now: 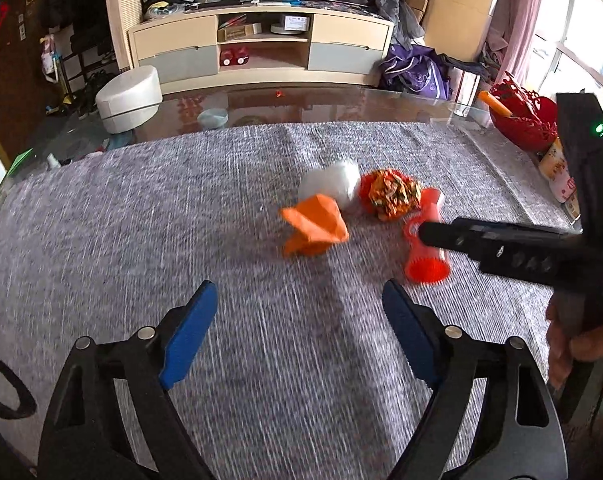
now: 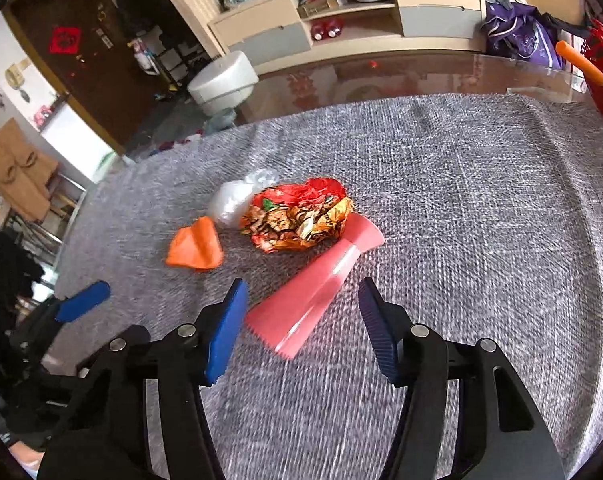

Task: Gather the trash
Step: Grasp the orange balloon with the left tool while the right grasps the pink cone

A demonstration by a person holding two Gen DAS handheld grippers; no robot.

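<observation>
Four pieces of trash lie together on the grey cloth: an orange crumpled piece (image 1: 315, 226) (image 2: 195, 246), a white plastic wad (image 1: 333, 184) (image 2: 237, 200), a crumpled orange-red snack wrapper (image 1: 391, 194) (image 2: 301, 216) and a red flared plastic piece (image 1: 427, 248) (image 2: 313, 292). My left gripper (image 1: 299, 312) is open and empty, a little short of the orange piece. My right gripper (image 2: 303, 308) is open, its jaws on either side of the red plastic piece's near end, without gripping it. Its body also shows in the left wrist view (image 1: 501, 248).
The grey cloth (image 1: 181, 220) covers a glass table (image 1: 301, 100). A red basket (image 1: 521, 120) with an orange-handled tool stands at the right edge, with a packet beside it. A white stool (image 1: 127, 96) and a TV cabinet (image 1: 261, 44) stand beyond the table.
</observation>
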